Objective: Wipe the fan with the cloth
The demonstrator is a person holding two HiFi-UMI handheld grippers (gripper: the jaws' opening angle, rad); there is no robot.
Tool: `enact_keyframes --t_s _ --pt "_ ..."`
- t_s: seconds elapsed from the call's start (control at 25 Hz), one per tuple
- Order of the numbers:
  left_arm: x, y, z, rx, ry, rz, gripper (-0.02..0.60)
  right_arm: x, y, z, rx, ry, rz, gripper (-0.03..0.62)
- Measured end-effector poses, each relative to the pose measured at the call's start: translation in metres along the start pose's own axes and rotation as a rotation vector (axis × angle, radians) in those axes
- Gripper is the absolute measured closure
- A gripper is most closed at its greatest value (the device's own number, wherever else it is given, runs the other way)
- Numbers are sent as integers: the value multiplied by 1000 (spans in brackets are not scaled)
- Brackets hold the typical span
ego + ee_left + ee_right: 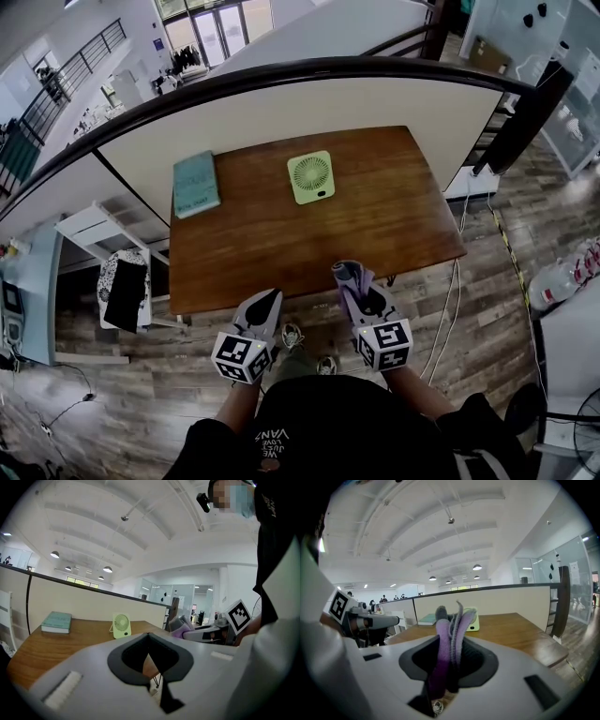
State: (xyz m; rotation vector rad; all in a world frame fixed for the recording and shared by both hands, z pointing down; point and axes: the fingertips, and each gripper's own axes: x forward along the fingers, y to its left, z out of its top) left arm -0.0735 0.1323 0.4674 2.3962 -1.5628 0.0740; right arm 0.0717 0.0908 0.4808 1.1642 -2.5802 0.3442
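A small pale green fan (311, 176) stands upright at the back middle of the brown table (375, 234); it also shows as the fan (121, 625) in the left gripper view and the fan (471, 618) behind the cloth in the right gripper view. My right gripper (353, 277) is shut on a folded purple and grey cloth (450, 644) just off the table's near edge. My left gripper (268, 302) is shut and holds nothing, level with the right one, before the near edge. Both are well short of the fan.
A teal book (196, 183) lies at the table's back left. A curved partition wall (281, 103) runs behind the table. A white chair (103, 234) and a dark bag (125, 292) stand to the left. Cables (450, 309) trail on the wooden floor at the right.
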Motion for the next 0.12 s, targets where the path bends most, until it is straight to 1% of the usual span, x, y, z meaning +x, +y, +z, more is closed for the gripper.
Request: enact_keyframes --t_s 0.12 --pt "0 2 -1 -4 -1 4 571 1 0 0 -3 0 -1 477"
